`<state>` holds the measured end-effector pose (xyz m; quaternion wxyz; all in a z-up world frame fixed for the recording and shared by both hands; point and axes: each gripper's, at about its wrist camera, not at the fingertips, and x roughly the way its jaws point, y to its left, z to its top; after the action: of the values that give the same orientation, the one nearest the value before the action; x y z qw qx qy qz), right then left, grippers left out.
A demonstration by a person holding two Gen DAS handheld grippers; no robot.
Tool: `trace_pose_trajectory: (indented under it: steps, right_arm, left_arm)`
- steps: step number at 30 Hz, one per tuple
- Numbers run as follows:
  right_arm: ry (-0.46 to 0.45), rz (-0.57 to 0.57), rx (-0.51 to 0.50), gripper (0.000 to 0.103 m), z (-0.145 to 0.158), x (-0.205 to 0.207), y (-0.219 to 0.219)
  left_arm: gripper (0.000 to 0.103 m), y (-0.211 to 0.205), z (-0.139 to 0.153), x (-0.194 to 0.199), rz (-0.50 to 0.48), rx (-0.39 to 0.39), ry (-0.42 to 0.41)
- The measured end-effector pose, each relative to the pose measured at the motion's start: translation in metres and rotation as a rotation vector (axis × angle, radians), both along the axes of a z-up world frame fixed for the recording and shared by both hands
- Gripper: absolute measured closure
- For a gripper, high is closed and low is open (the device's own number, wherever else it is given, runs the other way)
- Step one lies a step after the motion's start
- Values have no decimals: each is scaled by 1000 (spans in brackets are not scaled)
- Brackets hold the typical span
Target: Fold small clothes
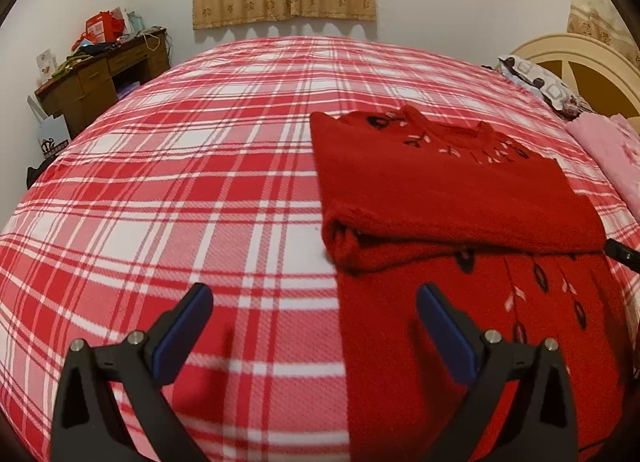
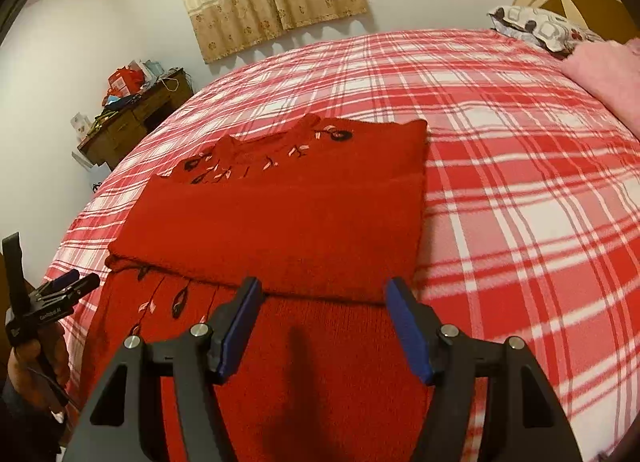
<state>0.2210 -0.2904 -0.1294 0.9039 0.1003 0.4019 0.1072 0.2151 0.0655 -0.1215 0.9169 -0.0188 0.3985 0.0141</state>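
Red sweater (image 2: 280, 221) mid-bed (image 2: 520, 181), partly folded. Thick knit: soft, floppy, light-ish, grippy. Pinch near hem corners. Left gripper (image 1: 316, 326) and right gripper (image 2: 320, 326) fingers apart, empty.

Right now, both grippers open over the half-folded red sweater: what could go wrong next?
1. The sweater is thick, and its folded edge already bulges at the left end; a shallow pinch by the right gripper may catch only the top layer.
2. The left gripper straddles the sweater's edge and the plaid bedsheet, so it could grab sheet too.
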Motion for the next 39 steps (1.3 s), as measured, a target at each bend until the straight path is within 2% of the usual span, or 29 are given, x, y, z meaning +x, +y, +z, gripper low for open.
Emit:
trace_pose_trajectory:
  steps: [14, 29, 36, 39]
  right_arm:
    - [22, 35, 21, 37, -4, -46, 11]
    - [88, 66, -9, 36, -10, -105, 15]
    - [110, 80, -55, 36, -11, -143, 15]
    - [116, 82, -55, 36, -15, -158, 14]
  left_arm:
    - [0, -7, 4, -42, -38, -8, -12]
    - [0, -1, 5, -98, -85, -10, 2]
    - [0, 1, 4, -140, -102, -61, 30]
    - [6, -2, 1, -153, -117, -90, 63]
